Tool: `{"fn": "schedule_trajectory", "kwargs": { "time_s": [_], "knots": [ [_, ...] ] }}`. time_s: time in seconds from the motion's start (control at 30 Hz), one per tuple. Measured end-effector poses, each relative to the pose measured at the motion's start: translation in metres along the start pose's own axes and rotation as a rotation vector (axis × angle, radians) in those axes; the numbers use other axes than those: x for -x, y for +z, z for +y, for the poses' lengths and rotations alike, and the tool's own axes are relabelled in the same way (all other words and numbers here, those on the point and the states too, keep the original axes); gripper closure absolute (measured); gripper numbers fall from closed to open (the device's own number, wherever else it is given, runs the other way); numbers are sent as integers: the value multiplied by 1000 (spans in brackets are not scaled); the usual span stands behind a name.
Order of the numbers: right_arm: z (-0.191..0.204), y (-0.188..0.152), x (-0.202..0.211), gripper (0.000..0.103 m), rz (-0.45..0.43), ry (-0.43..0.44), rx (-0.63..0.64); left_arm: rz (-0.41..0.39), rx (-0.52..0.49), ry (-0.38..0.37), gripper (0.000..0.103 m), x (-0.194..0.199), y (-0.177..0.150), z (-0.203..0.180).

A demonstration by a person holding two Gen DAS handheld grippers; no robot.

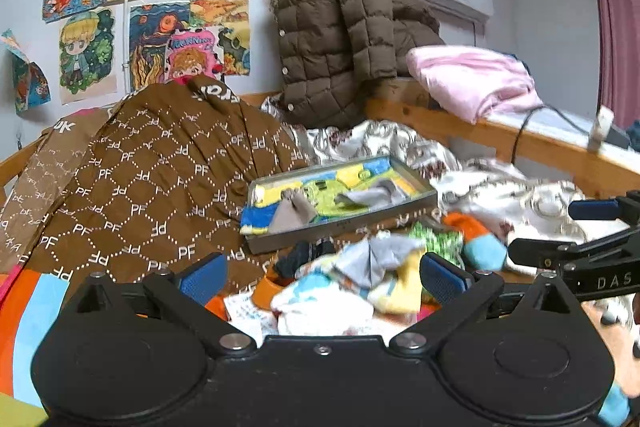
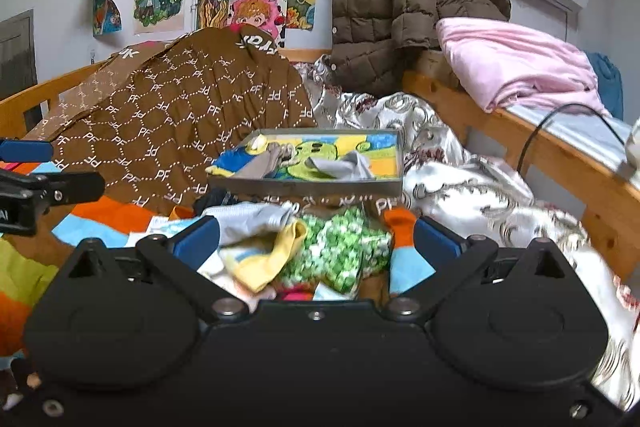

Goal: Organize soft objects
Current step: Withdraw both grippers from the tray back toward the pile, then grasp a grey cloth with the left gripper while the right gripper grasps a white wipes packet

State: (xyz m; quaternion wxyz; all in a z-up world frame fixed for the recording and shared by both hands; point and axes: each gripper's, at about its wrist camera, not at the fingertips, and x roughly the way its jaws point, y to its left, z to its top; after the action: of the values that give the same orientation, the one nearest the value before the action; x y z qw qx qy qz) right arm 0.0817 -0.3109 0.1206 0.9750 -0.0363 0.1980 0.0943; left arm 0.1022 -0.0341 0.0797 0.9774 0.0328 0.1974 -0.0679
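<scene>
A pile of small socks lies on the bed: a grey and yellow sock (image 1: 380, 267) (image 2: 260, 227), a green checked one (image 2: 340, 251) (image 1: 436, 239), and an orange and blue one (image 1: 476, 239) (image 2: 404, 239). Behind them a grey shallow box (image 1: 340, 231) (image 2: 304, 187) holds folded socks. My left gripper (image 1: 322, 277) is open over the pile, with nothing between its pads. My right gripper (image 2: 316, 239) is open above the green sock; it also shows in the left wrist view (image 1: 560, 227).
A brown PF-patterned blanket (image 1: 160, 167) lies at the left. A silver patterned quilt (image 2: 460, 167) lies at the right. A brown puffer jacket (image 1: 340, 35) and pink bedding (image 1: 472, 75) rest on the wooden rail (image 1: 520, 143). A black cable (image 2: 560, 123) hangs there.
</scene>
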Motion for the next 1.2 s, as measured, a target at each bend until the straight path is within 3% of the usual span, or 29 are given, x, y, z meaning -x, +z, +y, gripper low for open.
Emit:
{"fn": "schedule_trajectory", "kwargs": {
  "time_s": [0.33, 0.73, 1.2],
  "knots": [
    [9, -44, -8, 1, 60, -11, -73, 104, -34, 20, 1, -8, -35, 9],
    [29, -68, -39, 1, 144, -41, -57, 204, -81, 71, 1, -21, -56, 22],
    [33, -85, -62, 1, 148, -47, -45, 231, -178, 81, 1, -33, -54, 13]
  ]
}}
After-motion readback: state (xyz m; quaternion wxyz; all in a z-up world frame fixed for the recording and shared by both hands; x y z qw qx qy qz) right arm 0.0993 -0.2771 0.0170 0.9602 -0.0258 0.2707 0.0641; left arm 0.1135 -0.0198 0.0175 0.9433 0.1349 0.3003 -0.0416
